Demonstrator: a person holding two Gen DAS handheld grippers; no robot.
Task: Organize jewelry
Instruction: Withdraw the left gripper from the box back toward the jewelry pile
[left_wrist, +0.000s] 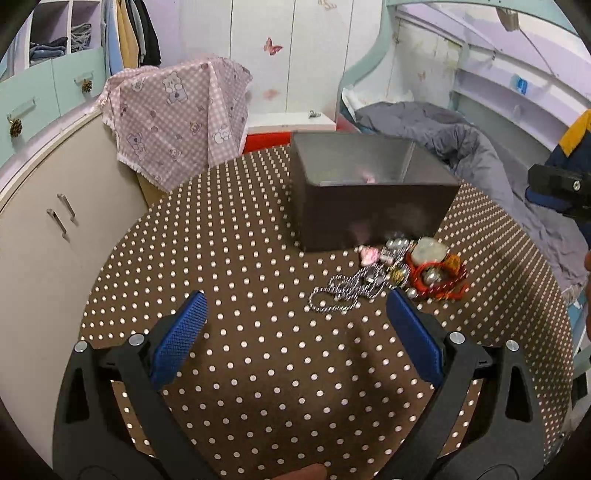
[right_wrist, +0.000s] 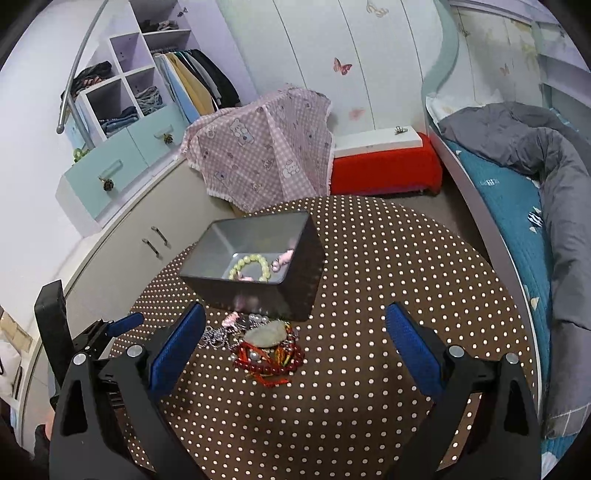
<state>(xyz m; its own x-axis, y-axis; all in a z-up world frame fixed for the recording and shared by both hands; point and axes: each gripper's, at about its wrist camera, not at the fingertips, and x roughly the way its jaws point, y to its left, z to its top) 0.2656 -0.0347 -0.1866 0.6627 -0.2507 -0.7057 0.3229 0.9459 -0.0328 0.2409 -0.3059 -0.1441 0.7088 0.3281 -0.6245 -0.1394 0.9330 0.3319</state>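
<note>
Left gripper (left_wrist: 295, 306) and right gripper (right_wrist: 295, 317): both spread wide, empty, above polka-dot tablecloth (right_wrist: 369, 369). Jewelry pile (right_wrist: 266, 343) touching front of grey metal box (right_wrist: 295, 291). Pale green bead bracelet (right_wrist: 251, 267) inside box.

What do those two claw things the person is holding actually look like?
Both look alike. The left claw and right claw each have two black plastic arms spreading in a V, silver bolts at the joints, and blue ribbed pads on the inner faces of the fingers. The person's sleeve is dark blue with yellow.
</note>
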